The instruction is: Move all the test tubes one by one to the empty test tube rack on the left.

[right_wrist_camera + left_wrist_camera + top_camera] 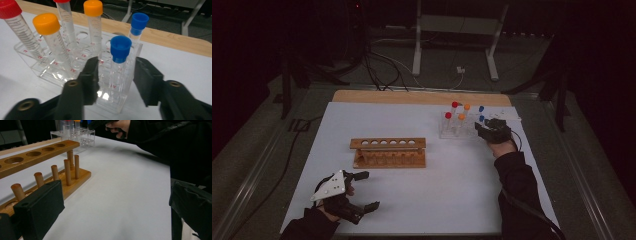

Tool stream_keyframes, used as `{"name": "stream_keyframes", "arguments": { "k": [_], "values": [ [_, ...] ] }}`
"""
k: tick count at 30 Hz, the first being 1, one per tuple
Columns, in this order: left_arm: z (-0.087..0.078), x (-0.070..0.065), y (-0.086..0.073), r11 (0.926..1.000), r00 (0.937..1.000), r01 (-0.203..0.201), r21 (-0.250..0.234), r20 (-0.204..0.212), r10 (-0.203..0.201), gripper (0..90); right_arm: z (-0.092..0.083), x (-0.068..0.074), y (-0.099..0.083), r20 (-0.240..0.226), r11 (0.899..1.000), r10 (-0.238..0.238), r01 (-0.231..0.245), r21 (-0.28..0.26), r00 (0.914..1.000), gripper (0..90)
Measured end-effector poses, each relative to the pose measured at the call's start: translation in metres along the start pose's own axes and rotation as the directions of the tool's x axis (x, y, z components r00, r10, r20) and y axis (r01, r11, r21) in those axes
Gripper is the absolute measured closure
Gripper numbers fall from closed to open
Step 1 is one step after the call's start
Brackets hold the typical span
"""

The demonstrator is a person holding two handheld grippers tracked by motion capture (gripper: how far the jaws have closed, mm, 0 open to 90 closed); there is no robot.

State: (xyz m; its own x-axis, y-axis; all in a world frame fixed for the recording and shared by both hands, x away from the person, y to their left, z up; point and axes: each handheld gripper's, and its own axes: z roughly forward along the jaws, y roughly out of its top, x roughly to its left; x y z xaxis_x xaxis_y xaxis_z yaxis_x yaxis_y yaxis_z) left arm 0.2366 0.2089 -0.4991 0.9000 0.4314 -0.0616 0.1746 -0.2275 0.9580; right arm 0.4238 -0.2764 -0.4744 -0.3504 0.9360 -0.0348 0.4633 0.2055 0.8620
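A clear plastic rack [451,133] at the table's back right holds upright tubes with red, orange and blue caps. In the right gripper view the nearest blue-capped tube [120,48] stands at the rack's [27,53] front corner. My right gripper [116,75] has one jaw on each side of it, and a gap shows between the left pad and the tube, so it is open. From above, this gripper [492,131] sits at the rack's right end. My left gripper [368,190] rests open near the front left edge with nothing between its jaws [116,202].
An empty wooden tube rack [388,152] with a row of holes and pegs stands mid-table, close to my left jaw [37,155]. A second blue-capped tube [139,22] stands behind the first. The white table top [452,185] ends in a wooden strip at the back.
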Motion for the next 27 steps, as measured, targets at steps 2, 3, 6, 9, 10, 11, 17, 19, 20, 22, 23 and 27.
{"name": "stream_keyframes", "arguments": {
  "k": [2,3,6,9,10,11,17,19,20,22,23,27],
  "values": [
    [0.0,0.0,0.0,1.0,1.0,0.001,0.0,0.0,-0.001,0.5,0.003,0.001,0.001,0.003,1.0,-0.002,0.002,0.005,1.0,63.8],
    [0.0,0.0,0.0,1.0,1.0,0.001,-0.001,0.0,-0.001,0.5,0.003,0.001,0.002,-0.001,1.0,-0.004,0.004,0.008,1.0,65.6],
    [0.0,0.0,0.0,1.0,1.0,0.0,0.0,0.002,0.0,0.5,0.006,0.003,0.002,0.007,1.0,-0.023,0.023,0.02,0.9997,69.9],
    [0.0,0.0,0.0,1.0,1.0,0.001,0.0,0.002,-0.001,0.5,0.007,0.005,0.003,0.029,0.999,-0.03,0.03,0.025,0.9991,75.8],
    [0.0,0.0,0.0,1.0,1.0,0.001,0.0,0.001,-0.001,0.5,0.007,0.004,0.003,0.031,0.999,-0.028,0.027,0.024,0.9991,76.0],
    [0.0,0.0,0.0,1.0,1.0,0.0,0.001,0.0,0.0,0.5,0.007,0.003,0.003,0.032,0.999,-0.027,0.026,0.024,0.9991,76.2],
    [0.0,0.0,0.0,1.0,1.0,0.0,0.002,0.002,0.0,0.5,0.002,0.005,0.01,0.032,0.998,-0.057,0.056,0.014,0.9979,76.8],
    [0.0,0.0,0.0,1.0,1.0,0.0,0.002,0.002,0.0,0.5,-0.001,0.004,0.014,0.023,0.998,-0.06,0.06,0.008,0.9979,76.9],
    [0.0,0.0,0.0,1.0,1.0,-0.001,0.002,0.001,0.001,0.5,-0.003,0.004,0.016,0.021,0.998,-0.065,0.065,0.005,0.9977,76.9],
    [0.001,0.0,0.0,1.0,1.0,0.001,0.003,0.002,-0.001,0.5,-0.007,0.003,0.02,0.021,0.998,-0.071,0.071,-0.003,0.9973,76.9],
    [0.001,0.0,0.0,1.0,1.0,0.0,0.004,0.002,0.0,0.5,-0.01,0.003,0.022,0.015,0.997,-0.073,0.073,-0.008,0.9972,76.9],
    [0.001,0.0,0.0,0.9999,1.0,-0.005,0.009,0.004,0.005,0.5,-0.021,0.002,0.032,0.014,0.997,-0.078,0.079,-0.028,0.9968,77.0]
  ]
}}
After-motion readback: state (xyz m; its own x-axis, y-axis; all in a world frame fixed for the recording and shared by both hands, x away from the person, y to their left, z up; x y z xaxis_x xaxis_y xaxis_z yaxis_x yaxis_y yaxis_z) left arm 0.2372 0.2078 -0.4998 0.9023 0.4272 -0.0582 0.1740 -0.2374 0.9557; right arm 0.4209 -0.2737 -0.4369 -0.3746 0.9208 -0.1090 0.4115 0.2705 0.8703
